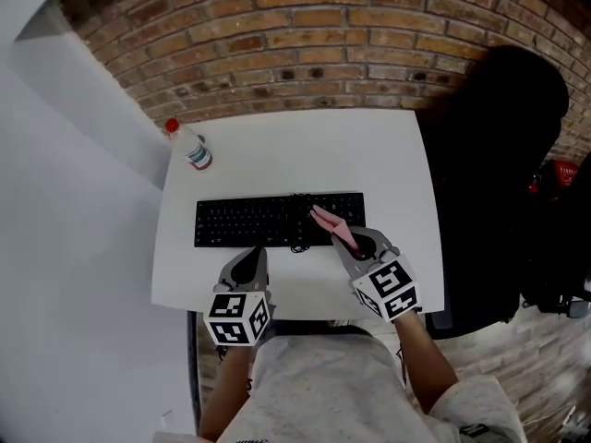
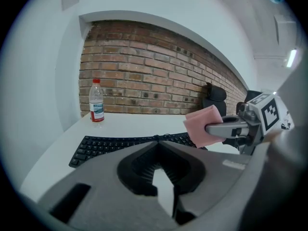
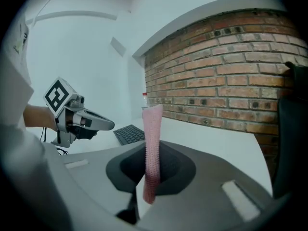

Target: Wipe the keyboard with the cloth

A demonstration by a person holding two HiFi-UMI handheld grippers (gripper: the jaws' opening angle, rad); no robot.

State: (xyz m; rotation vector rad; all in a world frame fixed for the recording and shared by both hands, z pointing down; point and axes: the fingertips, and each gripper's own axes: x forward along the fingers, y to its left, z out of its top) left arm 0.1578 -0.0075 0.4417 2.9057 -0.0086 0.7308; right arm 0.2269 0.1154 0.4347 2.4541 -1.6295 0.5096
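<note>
A black keyboard (image 1: 268, 221) lies across the middle of the white table (image 1: 305, 146). My right gripper (image 1: 349, 240) is shut on a pink cloth (image 1: 329, 222), which sticks out over the keyboard's right part. In the right gripper view the cloth (image 3: 152, 138) stands upright between the jaws of the right gripper (image 3: 153, 150). My left gripper (image 1: 248, 264) hovers at the keyboard's near edge, shut with nothing in it. The left gripper view shows the left gripper (image 2: 159, 146), the keyboard (image 2: 110, 146) beyond it, and the cloth (image 2: 199, 124) to the right.
A clear bottle with a red cap (image 1: 189, 146) stands at the table's far left corner. A black office chair (image 1: 489, 183) sits against the table's right side. A brick wall (image 1: 314, 35) runs behind the table. A white wall is on the left.
</note>
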